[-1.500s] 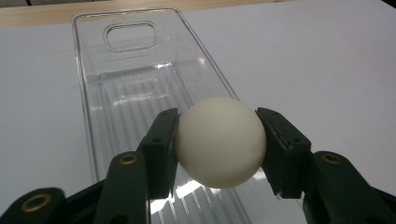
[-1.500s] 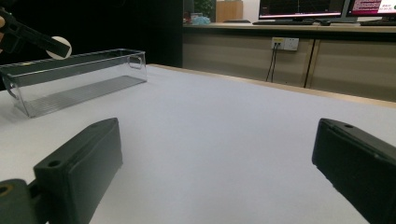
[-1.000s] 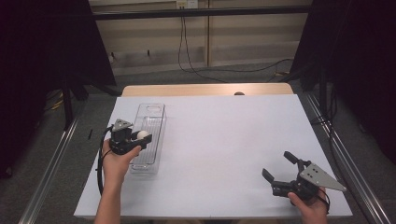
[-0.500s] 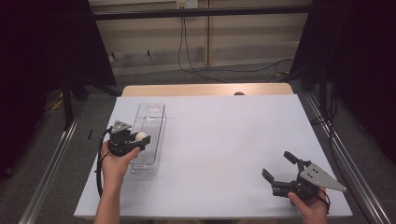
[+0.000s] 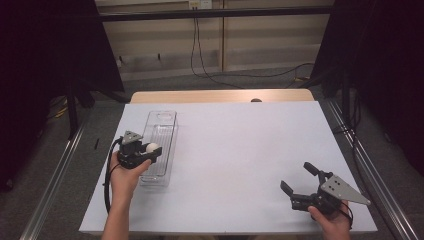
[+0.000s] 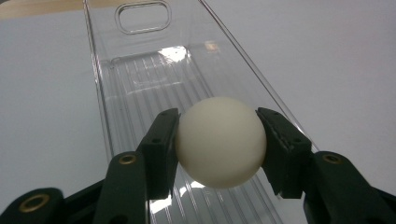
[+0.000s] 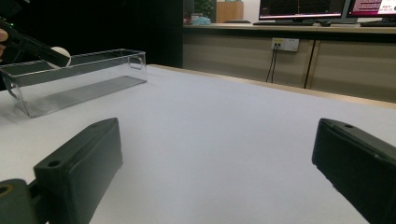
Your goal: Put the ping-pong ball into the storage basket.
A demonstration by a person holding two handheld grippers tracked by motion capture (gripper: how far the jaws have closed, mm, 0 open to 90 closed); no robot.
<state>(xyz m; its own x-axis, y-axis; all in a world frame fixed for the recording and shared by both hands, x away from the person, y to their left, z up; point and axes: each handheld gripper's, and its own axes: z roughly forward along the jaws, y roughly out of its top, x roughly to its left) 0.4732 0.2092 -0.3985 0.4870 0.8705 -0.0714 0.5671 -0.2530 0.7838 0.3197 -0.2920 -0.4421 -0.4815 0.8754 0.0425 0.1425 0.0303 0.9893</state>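
high view: the left gripper point(image 5: 150, 151) holds a white ball point(image 5: 152, 148) over the clear tray point(image 5: 166, 121) on the white table point(image 5: 240, 150); the right gripper point(image 5: 296, 178) rests near the table's front edge, jaws apart. left gripper view: both jaws clamp the ball above the tray's ribbed floor. right gripper view: jaws wide apart with nothing between them, tray far left.

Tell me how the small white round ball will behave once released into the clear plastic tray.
The small white round ball likely rolls along the clear plastic tray, though the ribbed floor may slow it. It looks smooth, so possibly slippery in the left gripper.
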